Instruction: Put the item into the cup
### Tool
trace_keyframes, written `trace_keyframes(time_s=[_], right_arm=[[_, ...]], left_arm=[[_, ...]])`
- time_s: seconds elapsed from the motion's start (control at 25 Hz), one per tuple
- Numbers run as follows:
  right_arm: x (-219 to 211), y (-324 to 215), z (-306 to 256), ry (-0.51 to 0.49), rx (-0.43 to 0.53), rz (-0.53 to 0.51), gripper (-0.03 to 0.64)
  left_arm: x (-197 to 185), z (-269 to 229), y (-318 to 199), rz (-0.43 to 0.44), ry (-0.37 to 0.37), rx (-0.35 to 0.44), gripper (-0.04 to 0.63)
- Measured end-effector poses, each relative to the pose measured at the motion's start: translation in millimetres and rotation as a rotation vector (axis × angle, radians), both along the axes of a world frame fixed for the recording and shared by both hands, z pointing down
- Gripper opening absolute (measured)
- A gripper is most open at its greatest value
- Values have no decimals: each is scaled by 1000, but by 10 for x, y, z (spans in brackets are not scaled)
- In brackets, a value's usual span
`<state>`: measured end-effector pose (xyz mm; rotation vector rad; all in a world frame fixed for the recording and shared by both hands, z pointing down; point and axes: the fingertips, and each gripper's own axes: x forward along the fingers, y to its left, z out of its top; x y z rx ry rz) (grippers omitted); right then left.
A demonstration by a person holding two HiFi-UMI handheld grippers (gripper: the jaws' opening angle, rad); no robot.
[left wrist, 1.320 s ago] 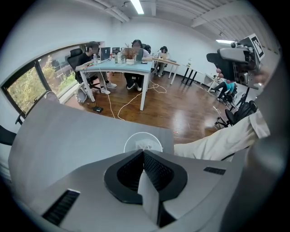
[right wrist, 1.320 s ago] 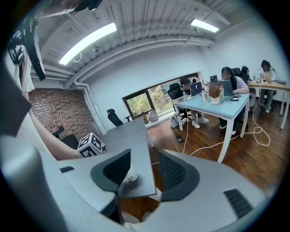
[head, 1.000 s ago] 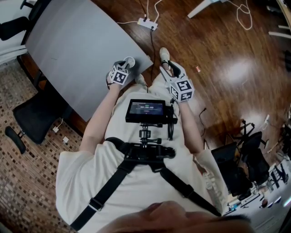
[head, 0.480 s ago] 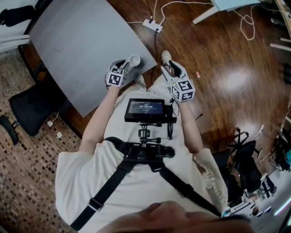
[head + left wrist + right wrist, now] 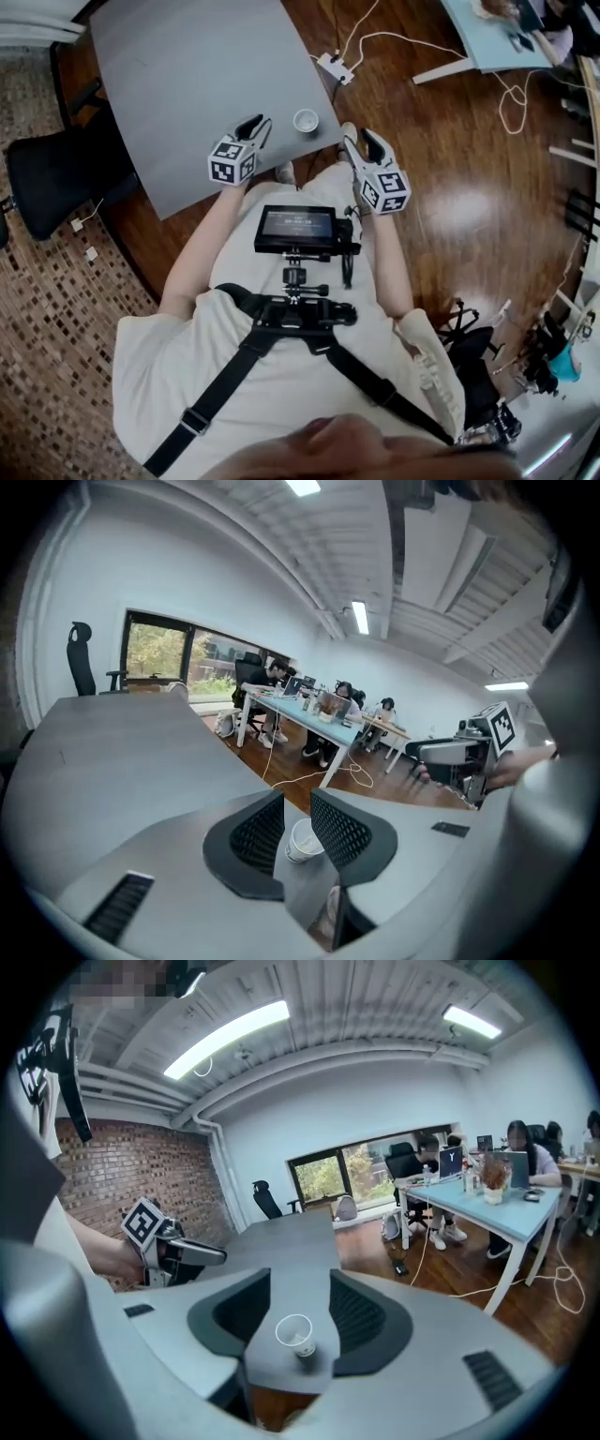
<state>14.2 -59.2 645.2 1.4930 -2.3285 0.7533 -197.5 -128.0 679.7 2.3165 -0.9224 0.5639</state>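
Observation:
A white paper cup (image 5: 306, 120) stands upright near the corner of the grey table (image 5: 187, 75). In the head view my left gripper (image 5: 252, 126) hovers above the table just left of the cup, apart from it. Its jaws are open and empty, and in the left gripper view the cup (image 5: 302, 841) shows through the gap of the left gripper (image 5: 297, 804). My right gripper (image 5: 358, 143) hangs off the table's edge to the right of the cup, open and empty. Between the jaws of the right gripper (image 5: 300, 1290) the cup (image 5: 295, 1335) shows farther off. No loose item is visible.
A power strip (image 5: 335, 67) with white cables lies on the wooden floor beyond the table corner. A black office chair (image 5: 52, 173) stands left of the table. People sit at a long blue desk (image 5: 309, 719) across the room. A monitor (image 5: 300, 228) rides on the chest rig.
The left gripper, close beside the cup before, has risen and drawn away to its left. The cup stays on the table. The right gripper has shifted a little.

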Motion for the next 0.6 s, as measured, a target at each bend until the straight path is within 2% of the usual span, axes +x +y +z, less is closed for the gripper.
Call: trace_keyframes(time_s=[0.24,0.44,0.6], right_arm=[[-122,-13,-149,42,27,-19,210],[-214,-1,-302,61,60,-55,210],[-8,118,-380,42,95,-94,210]], left_arm=[[-263,-155,187,-55,61,15,91],[-399,-262,314,-86,76,49,91],[-220,-493,501,-112,87,105,91]])
